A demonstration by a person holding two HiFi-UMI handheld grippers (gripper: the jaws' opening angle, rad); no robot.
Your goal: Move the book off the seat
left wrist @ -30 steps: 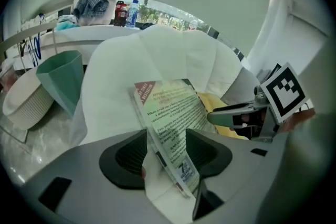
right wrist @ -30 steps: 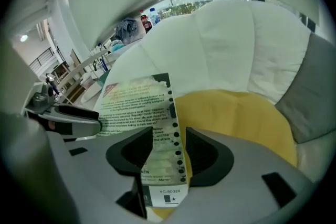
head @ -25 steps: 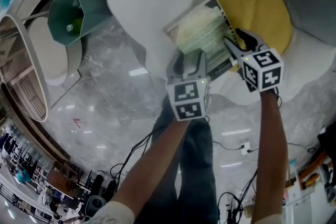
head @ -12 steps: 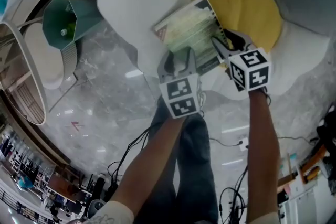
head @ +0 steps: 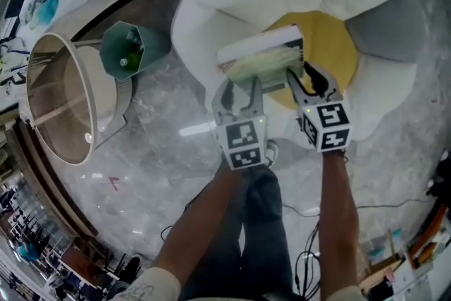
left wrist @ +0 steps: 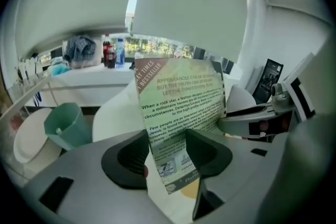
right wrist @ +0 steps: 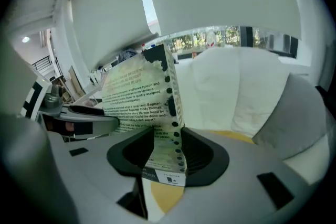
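Since the earlier frames, the book [head: 262, 60] has been raised clear of the yellow cushion [head: 342, 46] on the white armchair [head: 211, 10], and both grippers have been lifted with it. In the head view its near edge is held by the left gripper [head: 238, 86] at one corner and by the right gripper [head: 304, 77] at the other. The rest of the book reaches out beyond the jaw tips, still above the chair.

In the left gripper view, the left gripper [left wrist: 168, 150] is seen clenched on the book [left wrist: 181, 97]. The printed back cover stands between the two jaws, is pressed from both sides, and rises well past their tips.

In the right gripper view, the jaws of the right gripper [right wrist: 163, 157] have just been closing, and the book [right wrist: 139, 97] is pinched between them by its lower edge. The cushion [right wrist: 239, 136] lies low, beyond the right-hand jaw.

Only a narrow strip of the book is held. If the grippers are drawn apart or moved unevenly, the cover could be torn or pulled free, and the book could drop back onto the seat. The unsupported pages could also sag or fan open.
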